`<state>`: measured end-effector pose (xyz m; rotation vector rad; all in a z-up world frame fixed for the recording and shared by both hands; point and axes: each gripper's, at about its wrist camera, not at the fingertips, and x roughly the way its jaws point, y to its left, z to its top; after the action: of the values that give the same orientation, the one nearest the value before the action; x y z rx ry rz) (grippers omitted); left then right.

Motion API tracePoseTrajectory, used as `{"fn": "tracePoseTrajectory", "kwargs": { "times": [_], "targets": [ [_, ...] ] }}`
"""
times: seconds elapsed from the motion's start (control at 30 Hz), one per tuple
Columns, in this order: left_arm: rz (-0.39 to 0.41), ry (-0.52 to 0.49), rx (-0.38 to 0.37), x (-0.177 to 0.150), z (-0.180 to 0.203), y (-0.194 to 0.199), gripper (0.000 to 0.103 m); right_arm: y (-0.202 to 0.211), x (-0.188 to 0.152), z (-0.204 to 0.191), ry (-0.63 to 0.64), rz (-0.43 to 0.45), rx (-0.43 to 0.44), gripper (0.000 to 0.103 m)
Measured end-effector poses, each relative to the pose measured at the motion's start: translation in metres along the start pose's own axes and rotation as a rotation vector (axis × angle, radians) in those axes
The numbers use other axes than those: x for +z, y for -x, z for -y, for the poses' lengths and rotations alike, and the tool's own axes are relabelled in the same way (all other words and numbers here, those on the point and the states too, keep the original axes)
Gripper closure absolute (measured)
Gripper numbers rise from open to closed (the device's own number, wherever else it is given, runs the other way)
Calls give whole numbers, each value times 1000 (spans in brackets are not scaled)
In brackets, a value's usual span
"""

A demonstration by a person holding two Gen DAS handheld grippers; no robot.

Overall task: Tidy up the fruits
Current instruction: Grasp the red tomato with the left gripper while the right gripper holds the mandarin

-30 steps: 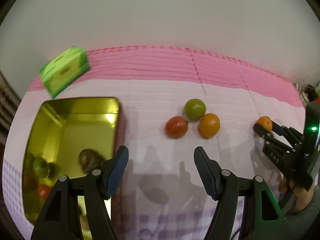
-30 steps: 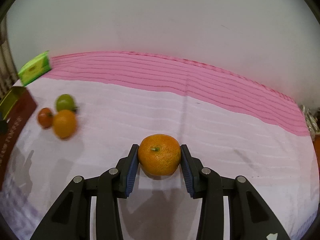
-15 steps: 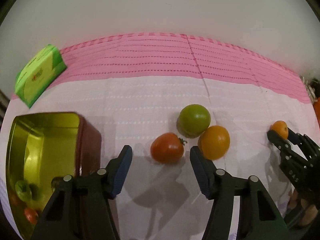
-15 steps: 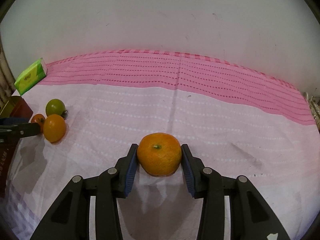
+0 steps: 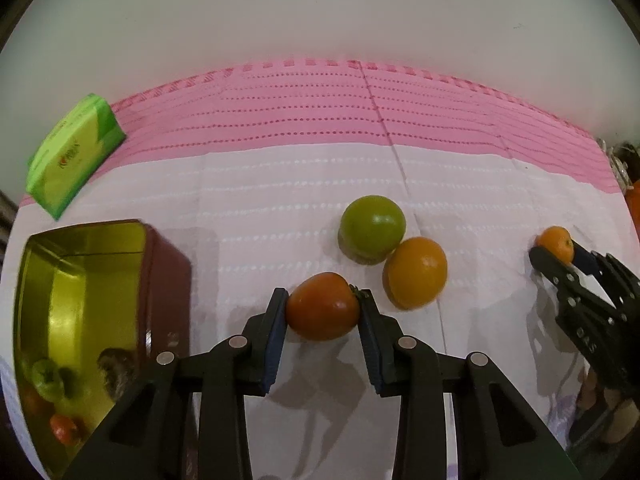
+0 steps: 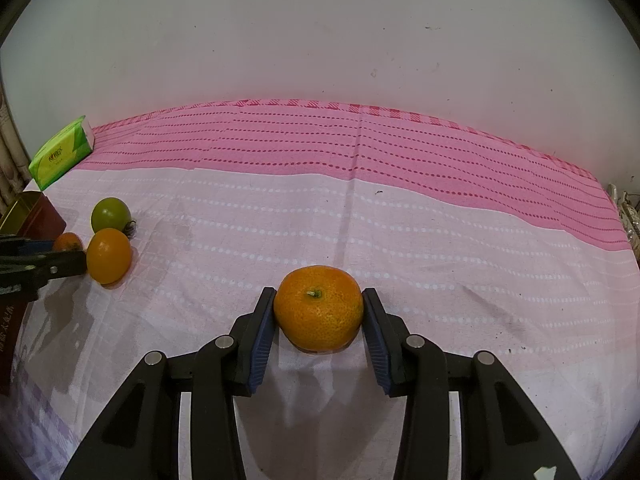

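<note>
Left gripper, angled down, closing on red tomato; right gripper clamps tangerine.

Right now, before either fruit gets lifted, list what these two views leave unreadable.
- Tin box, left wrist view: its near end is cut off by the frame edge and the left gripper; the shiny walls blur fruit with reflections, so no count.
- Red tomato, right wrist view: mostly hidden behind the left gripper.
- Tissue pack, both views: print too small to read.
- Orange object, left wrist view: cut off at the right edge.
</note>
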<state>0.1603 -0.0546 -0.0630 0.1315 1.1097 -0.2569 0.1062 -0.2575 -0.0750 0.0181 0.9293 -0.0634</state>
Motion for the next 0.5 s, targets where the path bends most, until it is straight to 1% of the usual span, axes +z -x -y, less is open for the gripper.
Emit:
{"fn": "tracePoseTrajectory", "kwargs": {
  "times": [0.23, 0.33, 0.5],
  "targets": [
    [19, 39, 6, -11, -10, 29, 67, 0, 0, 0, 0, 0, -1, 63],
    [48, 70, 7, -18, -19, 50, 67, 0, 0, 0, 0, 0, -1, 63],
    [75, 130, 44, -30, -46, 76, 67, 0, 0, 0, 0, 0, -1, 63]
  ]
}}
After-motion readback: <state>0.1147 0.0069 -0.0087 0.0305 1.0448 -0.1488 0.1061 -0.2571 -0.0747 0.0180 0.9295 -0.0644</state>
